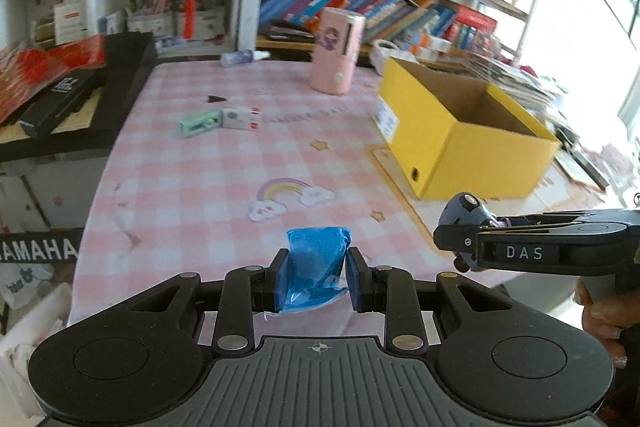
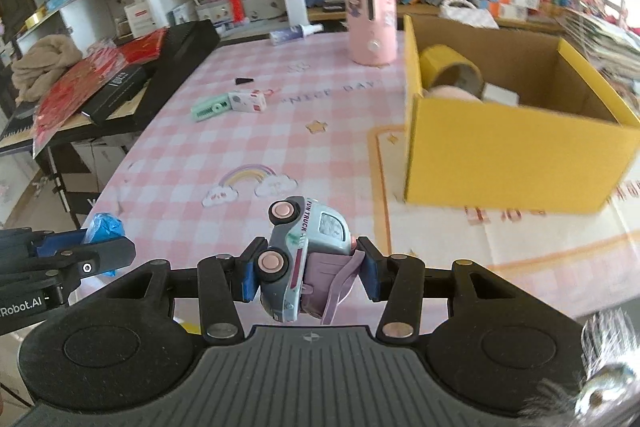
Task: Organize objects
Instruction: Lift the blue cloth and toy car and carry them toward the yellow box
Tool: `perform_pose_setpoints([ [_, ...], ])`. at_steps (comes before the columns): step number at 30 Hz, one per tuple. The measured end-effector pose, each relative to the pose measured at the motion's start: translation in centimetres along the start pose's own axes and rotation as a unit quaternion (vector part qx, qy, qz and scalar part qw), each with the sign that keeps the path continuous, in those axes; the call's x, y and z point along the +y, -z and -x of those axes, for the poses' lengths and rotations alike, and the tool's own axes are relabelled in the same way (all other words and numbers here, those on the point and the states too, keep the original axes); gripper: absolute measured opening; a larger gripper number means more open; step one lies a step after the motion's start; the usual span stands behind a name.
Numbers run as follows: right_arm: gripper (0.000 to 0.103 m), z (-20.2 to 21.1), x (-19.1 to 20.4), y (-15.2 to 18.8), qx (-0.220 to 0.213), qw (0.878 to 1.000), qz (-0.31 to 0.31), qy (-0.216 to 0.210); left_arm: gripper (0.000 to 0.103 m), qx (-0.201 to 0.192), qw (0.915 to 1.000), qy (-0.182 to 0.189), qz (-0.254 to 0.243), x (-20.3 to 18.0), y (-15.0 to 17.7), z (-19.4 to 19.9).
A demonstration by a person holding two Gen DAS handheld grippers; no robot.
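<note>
The left hand-held gripper (image 1: pixel 316 281) is clenched on a crumpled blue plastic-wrapped bundle (image 1: pixel 316 263), which sits squarely between its blue pads and sticks out a little past the fingertips, above the pink-and-white checked tablecloth of the table (image 1: pixel 224 163). The bundle has no clear long axis; its lower end is hidden behind the gripper body.

The right hand-held gripper (image 2: pixel 310 273) is grasping a small pale-blue toy truck with pink wheels (image 2: pixel 298 251), pinched sideways between its pads. The truck is tipped on its side, wheels facing the left pad, its long axis running along the fingers, tilted slightly to the right at the far end. A lilac strap or flap on the truck's lower part is hard to make out.

Ahead and to the right of both grippers stands an open yellow cardboard box (image 2: pixel 508 151); inside, a roll of yellow tape (image 2: pixel 448 67) and some pale items are only partly visible behind its wall. Further ahead stands a pink cylindrical container (image 2: pixel 370 19), and ahead to the left lie a mint-green small gadget (image 2: pixel 210 107) and a white little box (image 2: pixel 248 101), touching each other.
</note>
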State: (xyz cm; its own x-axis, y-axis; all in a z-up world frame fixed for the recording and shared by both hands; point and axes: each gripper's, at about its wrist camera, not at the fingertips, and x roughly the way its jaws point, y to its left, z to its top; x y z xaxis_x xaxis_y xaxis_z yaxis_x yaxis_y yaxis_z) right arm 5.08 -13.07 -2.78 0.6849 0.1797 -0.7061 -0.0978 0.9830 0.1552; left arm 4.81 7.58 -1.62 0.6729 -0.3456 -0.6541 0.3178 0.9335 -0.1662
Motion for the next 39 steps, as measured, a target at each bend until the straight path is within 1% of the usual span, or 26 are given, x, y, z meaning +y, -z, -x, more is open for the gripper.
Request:
perform_pose_setpoints([
  [5,0.045,1.4,-1.1,1.9,0.003,1.000,-0.022,0.020,0.027,0.011,0.9994,0.025,-0.023,-1.5,0.5,-0.2],
  [10,0.045,2.8,-2.9,3.2,0.000,0.997,-0.059,0.047,0.027,0.017,0.9970,0.055,-0.052,-3.3,0.6,-0.5],
  [17,0.045,4.5,-4.7,4.4,-0.003,0.994,-0.084,0.075,0.027,0.020,0.9942,0.082,-0.068,-5.1,0.7,-1.1],
  [28,0.045,6.2,-8.1,4.9,-0.015,0.987,-0.116,0.112,0.027,0.021,0.9874,0.117,-0.104,-8.7,-0.5,-2.8],
  [39,0.045,6.1,-11.3,3.8,-0.019,0.982,-0.136,0.127,0.027,0.021,0.9845,0.127,-0.119,-11.0,-2.2,-4.9],
])
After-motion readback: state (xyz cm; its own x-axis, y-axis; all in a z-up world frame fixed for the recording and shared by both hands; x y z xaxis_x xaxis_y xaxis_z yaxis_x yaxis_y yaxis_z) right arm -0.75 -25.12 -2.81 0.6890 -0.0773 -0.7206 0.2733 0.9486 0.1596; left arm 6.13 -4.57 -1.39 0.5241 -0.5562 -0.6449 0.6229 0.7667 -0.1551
